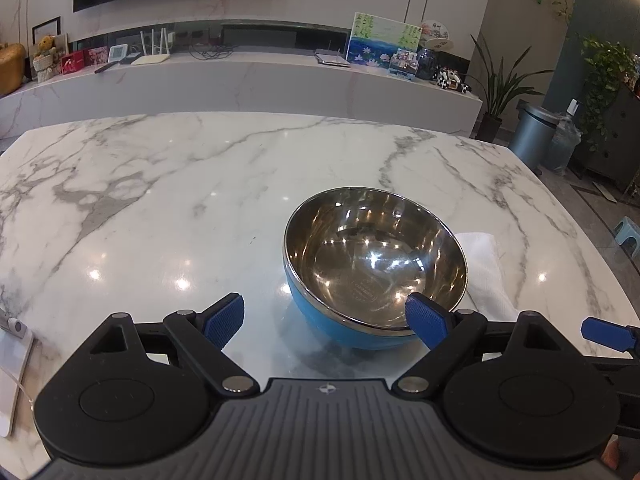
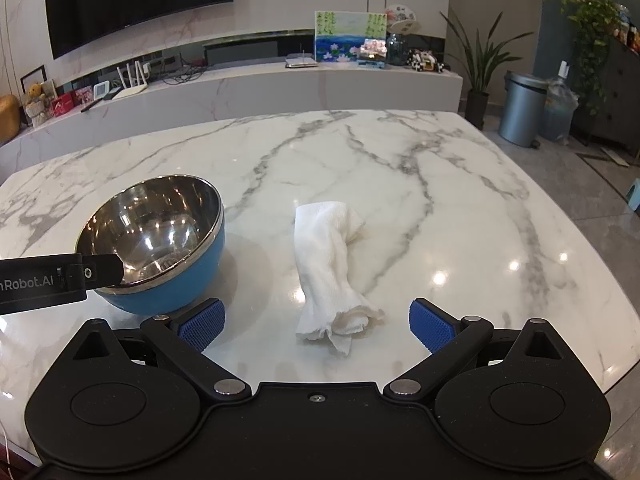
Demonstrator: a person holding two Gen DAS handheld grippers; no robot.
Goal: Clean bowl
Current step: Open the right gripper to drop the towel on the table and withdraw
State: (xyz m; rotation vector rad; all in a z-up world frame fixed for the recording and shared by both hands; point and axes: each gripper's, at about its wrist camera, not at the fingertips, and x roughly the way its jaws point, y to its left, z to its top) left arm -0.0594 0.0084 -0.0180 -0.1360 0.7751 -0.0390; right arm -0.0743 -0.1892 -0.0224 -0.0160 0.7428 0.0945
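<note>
A bowl point(image 1: 376, 260), blue outside and shiny steel inside, stands on the marble table point(image 1: 160, 200). My left gripper point(image 1: 325, 320) is open just in front of it. Its right pad point(image 1: 426, 320) overlaps the bowl's near rim, and its left pad hangs over bare table. In the right wrist view the bowl point(image 2: 160, 240) is at the left, with a left gripper finger point(image 2: 100, 270) reaching across its rim. A crumpled white cloth point(image 2: 328, 272) lies to the right of the bowl. My right gripper point(image 2: 316, 326) is open, with the cloth's near end between its pads.
A white phone-like device point(image 1: 12, 360) with a cable lies at the table's near left edge. Beyond the table's far edge runs a long marble console point(image 1: 240, 80). A grey bin point(image 1: 532, 136) and potted plants stand on the floor to the right.
</note>
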